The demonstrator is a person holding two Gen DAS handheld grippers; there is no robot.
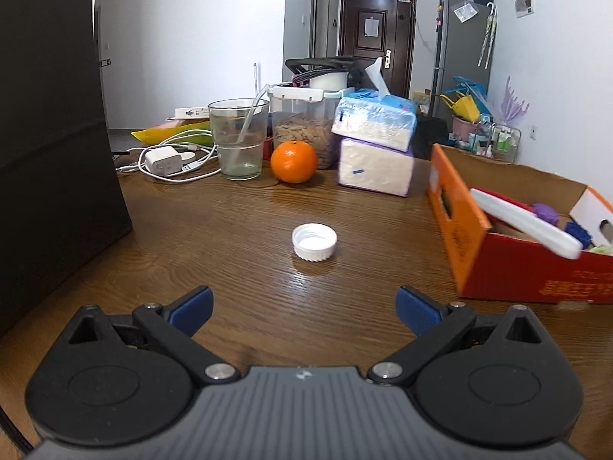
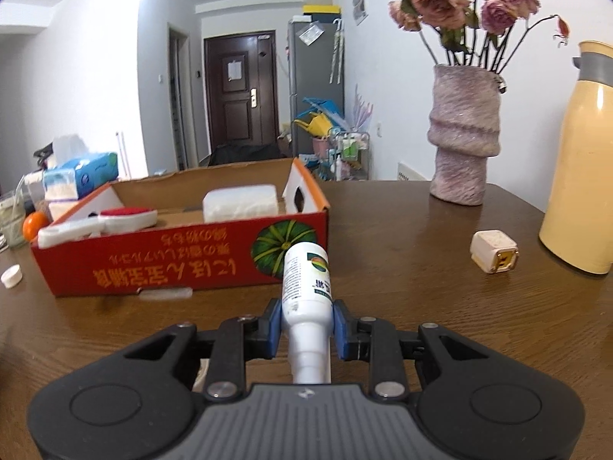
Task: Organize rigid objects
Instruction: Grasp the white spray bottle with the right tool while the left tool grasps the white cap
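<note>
Our left gripper (image 1: 304,308) hangs low over the bench (image 1: 237,230) with its jaws spread wide and nothing between them. Just ahead of it a white cap (image 1: 314,242) lies on the wood, open side up, apart from both blue pads (image 1: 417,309). Past the cap, toward the far edge, we see an orange (image 1: 294,161) next to a glass (image 1: 238,138) with a straw, a white charger (image 1: 163,160) in its coil of cable, a lidded jar (image 1: 302,124) of snacks behind the orange, and two tissue packs (image 1: 375,142) stacked one on the other. To the right stands the red box (image 1: 536,272), holding a white brush and some small blue and purple pieces. Our right gripper (image 2: 305,324) is clamped on a white bottle (image 2: 306,287), the pads pressing its lower body; the neck points back toward the camera and the base points at the box (image 2: 184,264). The bottle's open neck carries no cap. In this view the box sits just beyond the bottle, with a white foam block (image 2: 240,200) and the brush (image 2: 99,226) inside, and the cap (image 2: 11,276) is at the far left on the bench. Right of the bottle a small plug (image 2: 494,251) lies on the wood, well apart, then a cream flask (image 2: 584,161) and, farther back, a vase (image 2: 463,134) of dried roses.
</note>
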